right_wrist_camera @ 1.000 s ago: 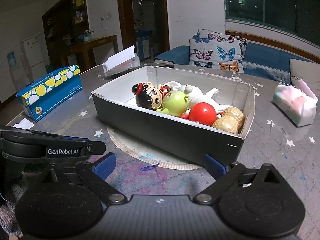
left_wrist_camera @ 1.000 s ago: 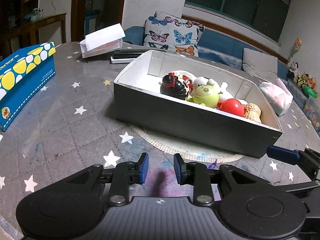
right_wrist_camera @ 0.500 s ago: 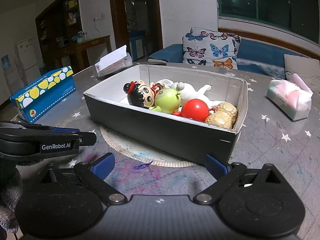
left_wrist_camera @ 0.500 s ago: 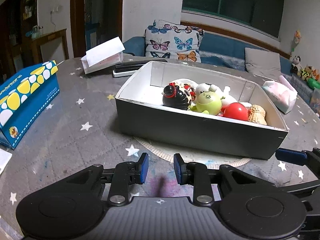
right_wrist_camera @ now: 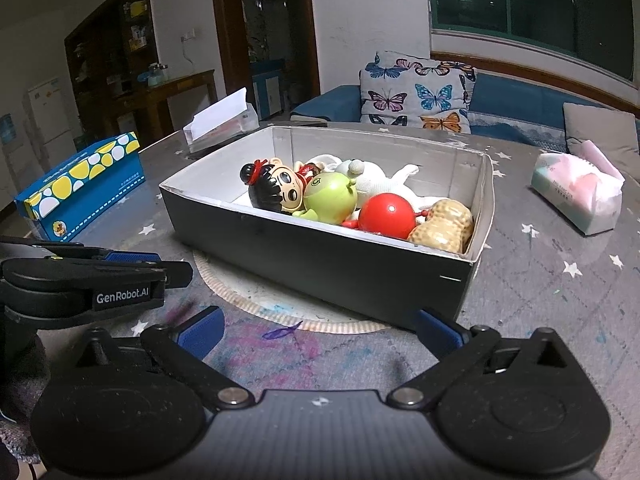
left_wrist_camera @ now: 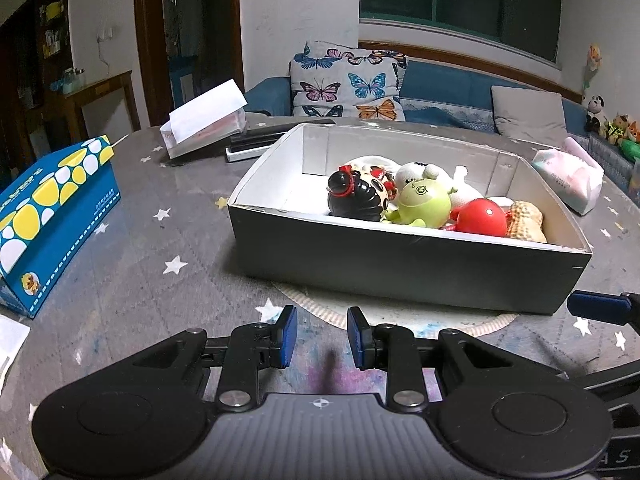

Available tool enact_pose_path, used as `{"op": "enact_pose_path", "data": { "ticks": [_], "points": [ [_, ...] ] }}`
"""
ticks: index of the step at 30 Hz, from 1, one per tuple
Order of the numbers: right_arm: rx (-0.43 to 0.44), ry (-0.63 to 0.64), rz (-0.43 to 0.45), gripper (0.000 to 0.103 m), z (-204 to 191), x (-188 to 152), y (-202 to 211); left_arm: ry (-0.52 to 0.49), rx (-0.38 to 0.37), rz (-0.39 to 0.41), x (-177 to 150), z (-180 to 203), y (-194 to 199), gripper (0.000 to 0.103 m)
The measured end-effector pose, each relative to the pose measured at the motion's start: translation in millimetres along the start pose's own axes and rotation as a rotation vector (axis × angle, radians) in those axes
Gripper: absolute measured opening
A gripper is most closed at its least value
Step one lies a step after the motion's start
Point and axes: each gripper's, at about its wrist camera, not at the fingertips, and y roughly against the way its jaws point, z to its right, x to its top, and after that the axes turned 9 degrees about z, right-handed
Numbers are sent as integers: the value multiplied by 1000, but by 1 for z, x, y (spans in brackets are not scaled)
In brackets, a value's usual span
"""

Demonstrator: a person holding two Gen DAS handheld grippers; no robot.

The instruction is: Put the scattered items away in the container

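Observation:
A dark box with a white inside (left_wrist_camera: 400,268) (right_wrist_camera: 304,256) sits on a round mat on the table. It holds a black-haired doll (left_wrist_camera: 356,196) (right_wrist_camera: 276,190), a green toy (left_wrist_camera: 426,202) (right_wrist_camera: 330,198), a white plush (right_wrist_camera: 380,184), a red ball (left_wrist_camera: 480,218) (right_wrist_camera: 386,216) and a peanut toy (left_wrist_camera: 524,222) (right_wrist_camera: 442,226). My left gripper (left_wrist_camera: 319,337) is in front of the box, jaws narrowly apart and empty. My right gripper (right_wrist_camera: 318,330) is wide open and empty, also in front of the box.
A blue and yellow tissue box (left_wrist_camera: 52,216) (right_wrist_camera: 84,184) stands at the left. A white paper-topped box (left_wrist_camera: 208,120) and a dark flat device (left_wrist_camera: 260,146) lie behind. A pink tissue pack (left_wrist_camera: 572,178) (right_wrist_camera: 580,192) lies at the right. A sofa is beyond the table.
Both grippers have drawn back and risen a little from the box. Neither has changed its opening, and the toys in the box have not moved.

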Motion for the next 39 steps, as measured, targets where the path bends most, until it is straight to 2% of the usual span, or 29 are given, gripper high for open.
{"op": "enact_pose_path", "data": {
  "ticks": [39],
  "points": [
    [-34, -43, -33, 103, 5, 5, -22, -38, 18, -5, 12, 1, -21, 30]
  ]
}}
